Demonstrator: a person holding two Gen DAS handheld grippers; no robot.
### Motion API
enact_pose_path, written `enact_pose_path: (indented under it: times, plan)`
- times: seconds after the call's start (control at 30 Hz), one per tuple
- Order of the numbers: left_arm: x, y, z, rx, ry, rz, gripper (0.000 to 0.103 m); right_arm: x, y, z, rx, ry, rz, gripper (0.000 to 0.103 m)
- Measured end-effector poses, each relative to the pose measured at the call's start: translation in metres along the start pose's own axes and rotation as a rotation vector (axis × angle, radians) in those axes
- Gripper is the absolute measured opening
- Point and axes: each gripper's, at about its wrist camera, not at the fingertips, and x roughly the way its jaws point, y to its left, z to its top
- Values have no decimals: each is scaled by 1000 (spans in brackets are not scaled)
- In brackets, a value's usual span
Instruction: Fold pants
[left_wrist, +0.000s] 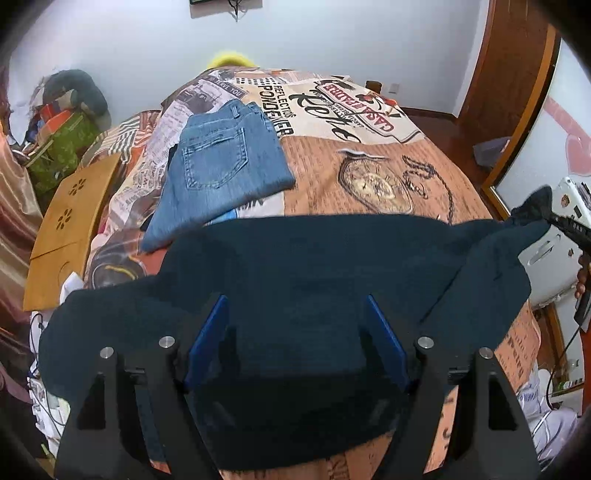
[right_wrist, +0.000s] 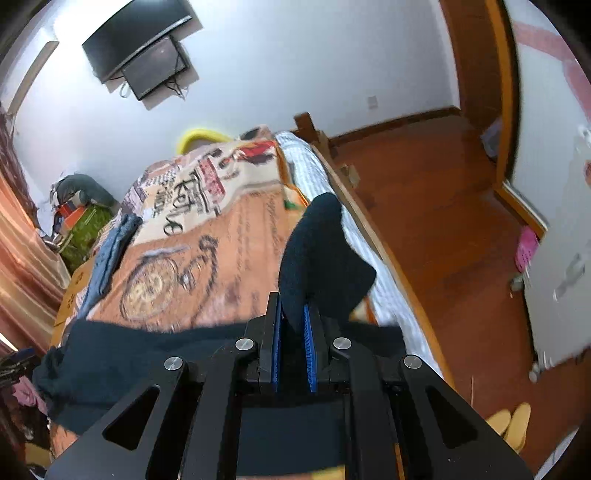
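Dark navy pants (left_wrist: 295, 266) lie spread across the near end of the bed. My left gripper (left_wrist: 295, 317) hovers just above them with its blue pads wide apart and nothing between them. My right gripper (right_wrist: 292, 314) is shut on a bunched end of the same pants (right_wrist: 317, 258), which sticks up beyond the fingers. In the left wrist view that gripper (left_wrist: 554, 218) shows at the far right, lifting a corner of the cloth off the bed.
Folded blue jeans (left_wrist: 225, 166) lie further up the printed bedspread (left_wrist: 369, 166). A wooden board (left_wrist: 70, 229) leans at the bed's left side. The wooden bed frame (right_wrist: 369, 229) and bare floor (right_wrist: 443, 240) are to the right.
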Motion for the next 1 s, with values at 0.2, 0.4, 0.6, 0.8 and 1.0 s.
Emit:
enact_pose_path:
  times: [0.2,0.4,0.6,0.8,1.0]
  plan:
    - [2,3,-18,-34,18,-6,75,7,-28,-43,77,69,-42,10]
    - [9,5,-32,-50,42,-30,75,22,-41,-70,145,130,-53,14]
    - [20,5,-43,-53,64,-39,75,17,-35,-76,114,178,-142,28]
    - [7,16,-41,-80,17,-42,75,-12,-22,-72,69,117,-210,46]
    - [-29,56,-29,-136,-104,-7,75,-36,33,-53,-49,26,-166,47]
